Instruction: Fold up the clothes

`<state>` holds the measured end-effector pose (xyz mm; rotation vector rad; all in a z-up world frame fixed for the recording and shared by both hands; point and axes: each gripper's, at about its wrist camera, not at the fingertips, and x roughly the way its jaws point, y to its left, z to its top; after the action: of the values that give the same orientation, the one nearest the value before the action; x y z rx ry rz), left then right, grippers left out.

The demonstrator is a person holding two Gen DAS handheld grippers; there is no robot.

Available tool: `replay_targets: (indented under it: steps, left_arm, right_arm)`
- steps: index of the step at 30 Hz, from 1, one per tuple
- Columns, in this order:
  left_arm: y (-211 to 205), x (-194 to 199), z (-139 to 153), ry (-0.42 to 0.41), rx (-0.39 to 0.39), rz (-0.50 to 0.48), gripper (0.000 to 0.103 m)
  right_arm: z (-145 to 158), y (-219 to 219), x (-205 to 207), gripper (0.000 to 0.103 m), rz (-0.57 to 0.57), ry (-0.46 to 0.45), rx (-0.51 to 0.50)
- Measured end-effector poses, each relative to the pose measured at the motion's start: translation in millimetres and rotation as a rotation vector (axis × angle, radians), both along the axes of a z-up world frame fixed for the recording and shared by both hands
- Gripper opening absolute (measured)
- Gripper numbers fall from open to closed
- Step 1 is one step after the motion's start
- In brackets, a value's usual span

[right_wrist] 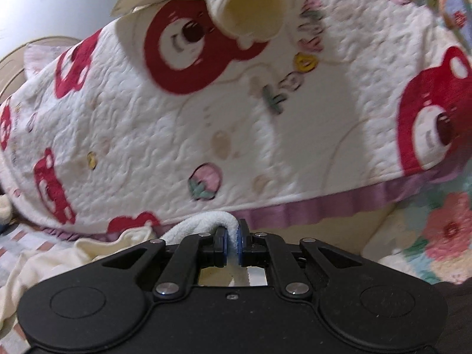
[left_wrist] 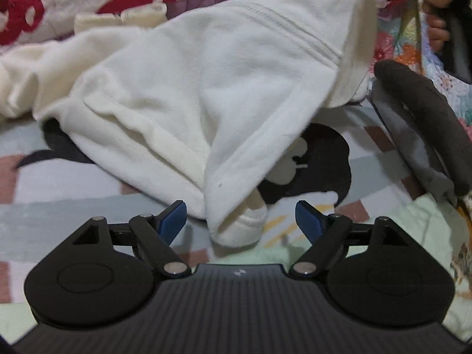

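A white fleece garment (left_wrist: 206, 82) lies spread on the patterned bedsheet (left_wrist: 59, 203). Its upper right part is lifted towards the top of the left wrist view. My left gripper (left_wrist: 239, 209) is open wide. A rounded corner of the fleece (left_wrist: 236, 230) hangs between its blue pads (left_wrist: 174, 221), and neither pad touches it. My right gripper (right_wrist: 234, 233) is shut on a folded edge of the white fleece (right_wrist: 203, 221), which loops out to the left of the jaws. A cream ribbed cuff (right_wrist: 250, 8) shows at the top of the right wrist view.
A quilt with red bear prints (right_wrist: 206, 118) and a purple frill lies beyond the garment. A dark grey garment (left_wrist: 421, 124) is draped at the right. A person's fingers (left_wrist: 438, 29) show at the upper right, over a floral cover (right_wrist: 448, 230).
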<state>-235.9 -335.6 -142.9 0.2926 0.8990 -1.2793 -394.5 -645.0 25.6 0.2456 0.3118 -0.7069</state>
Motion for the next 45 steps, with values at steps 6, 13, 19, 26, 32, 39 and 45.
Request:
replay_targets:
  steps: [6,13,19,26,32,39,45]
  left_arm:
    - [-14.3,-6.0,9.5,-0.141,0.057,0.048,0.014]
    - [60.3,0.2,117.4,-0.593,-0.048,0.346,0.005]
    - [108.0,44.2,134.6,-0.521,-0.079,0.499,0.001]
    - [110.8,35.4,63.7,-0.175,-0.06,0.317,0.025]
    - [76.1,-4.3,37.0,-0.057,0.002,0.101,0.064]
    - [28.7,-44.3,20.4,-0.181,0.051,0.025,0.071]
    - [14.2,2.4,-7.2,-0.015,0.106,0.216,0.007]
  right_arm:
    - [9.9,9.3,-18.0,0.007,0.025,0.018,-0.063]
    - [-4.5,0.1,-24.9,0.008,0.103,0.093,-0.06]
    - [-49.6,4.4,-15.3,0.014,0.235,0.142,-0.051]
    - [-102.4,2.9,-9.1,0.014,0.185,0.207,0.035]
    - [-104.6,-2.5,-13.3,0.014,0.182,0.215,0.052]
    - [-97.0,1.5,-14.0,0.014,0.224,0.228,0.029]
    - [-105.8,6.5,-19.7,0.024,0.258,0.238,0.018]
